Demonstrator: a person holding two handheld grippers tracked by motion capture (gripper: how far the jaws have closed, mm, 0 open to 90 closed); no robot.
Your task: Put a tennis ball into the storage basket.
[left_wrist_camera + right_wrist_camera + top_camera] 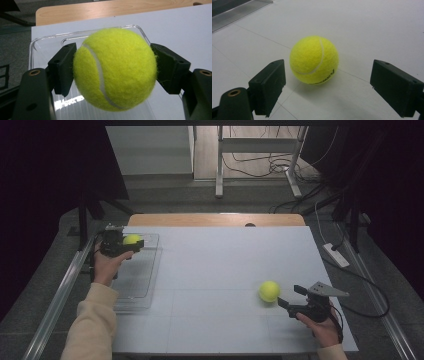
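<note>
The left gripper (113, 71) clamps a yellow tennis ball (115, 68) between both pads, holding it above the clear plastic tray (150, 270) at the white table's (215, 265) left edge. Across the table, the right gripper (327, 87) stands wide open, a second tennis ball (314, 59) resting on the tabletop just ahead of its jaws, untouched.

text: dark print on ball (314, 60), low on its near side | upside down, blurred | not readable | no other text
</note>
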